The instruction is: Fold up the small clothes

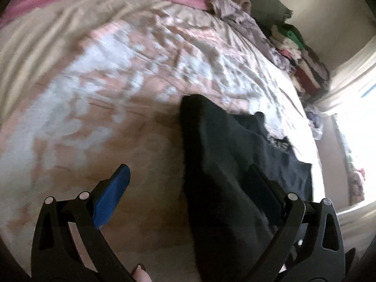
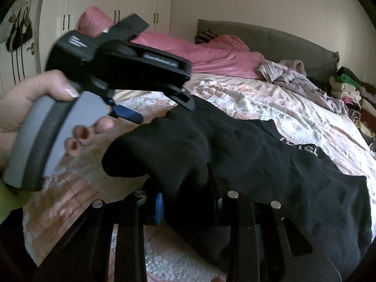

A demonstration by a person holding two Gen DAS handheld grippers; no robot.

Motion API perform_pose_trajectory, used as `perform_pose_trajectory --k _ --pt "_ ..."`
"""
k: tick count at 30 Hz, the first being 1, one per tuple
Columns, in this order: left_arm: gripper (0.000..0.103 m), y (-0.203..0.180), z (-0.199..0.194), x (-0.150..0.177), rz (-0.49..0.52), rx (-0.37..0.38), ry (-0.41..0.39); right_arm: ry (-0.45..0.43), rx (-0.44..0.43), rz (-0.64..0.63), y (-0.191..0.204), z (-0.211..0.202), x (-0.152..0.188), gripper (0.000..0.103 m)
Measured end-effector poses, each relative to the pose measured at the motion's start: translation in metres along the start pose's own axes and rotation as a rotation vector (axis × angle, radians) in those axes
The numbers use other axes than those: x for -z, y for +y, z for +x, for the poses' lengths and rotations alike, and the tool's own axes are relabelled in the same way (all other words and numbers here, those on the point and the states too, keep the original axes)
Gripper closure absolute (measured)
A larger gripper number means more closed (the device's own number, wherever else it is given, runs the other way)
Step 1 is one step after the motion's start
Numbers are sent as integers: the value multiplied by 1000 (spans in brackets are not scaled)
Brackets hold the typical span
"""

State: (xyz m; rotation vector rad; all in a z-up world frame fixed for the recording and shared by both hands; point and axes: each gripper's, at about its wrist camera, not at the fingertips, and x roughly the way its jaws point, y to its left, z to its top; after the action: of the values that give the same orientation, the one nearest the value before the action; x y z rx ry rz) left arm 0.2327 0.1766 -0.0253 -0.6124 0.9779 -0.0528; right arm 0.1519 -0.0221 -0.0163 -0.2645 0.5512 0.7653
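A black garment (image 1: 225, 155) with white lettering lies partly on the pink-and-white bedspread (image 1: 105, 75). My left gripper (image 1: 188, 188) is open, its blue finger (image 1: 112, 195) bare at the left, and the black cloth drapes over its right finger. In the right wrist view my right gripper (image 2: 185, 199) is shut on a bunched edge of the black garment (image 2: 270, 164) and lifts it off the bed. The left gripper (image 2: 164, 108) shows there, held in a hand, above and left of the cloth.
Pink pillows (image 2: 199, 51) and a crumpled lilac garment (image 2: 289, 72) lie at the head of the bed. A pile of mixed clothes (image 2: 350, 91) sits at the far right edge. White wardrobes (image 2: 112, 2) stand behind. A bright window (image 1: 359, 122) is right of the bed.
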Motion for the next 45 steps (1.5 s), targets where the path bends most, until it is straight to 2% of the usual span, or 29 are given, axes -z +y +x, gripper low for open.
perform_pose_trajectory --k 3,5,7,11,13,16,18,29,45 --pt "10 -4 15 -1 22 12 39 -4 -3 5 0 -2 0 75" --pt "16 -8 21 -2 37 21 51 -3 -2 4 0 -1 0 75" --pt "29 -9 26 -4 49 24 64 -3 -1 3 0 -1 0 75" --pt "48 -12 30 -7 50 36 71 -1 5 -4 1 -1 0 75" --pt "72 -16 33 -6 53 63 85 -1 10 -8 2 -2 0 75" --pt "85 -23 35 -2 69 60 82 -4 18 -5 1 -4 1 75" --pt "89 -28 31 -1 74 63 66 -10 21 8 0 -8 1 76" --pt "90 -82 -2 -2 161 21 -3 -56 48 85 -15 -40 -5 78" --pt "90 -154 -7 8 199 -10 -36 -119 24 298 -69 -81 9 80"
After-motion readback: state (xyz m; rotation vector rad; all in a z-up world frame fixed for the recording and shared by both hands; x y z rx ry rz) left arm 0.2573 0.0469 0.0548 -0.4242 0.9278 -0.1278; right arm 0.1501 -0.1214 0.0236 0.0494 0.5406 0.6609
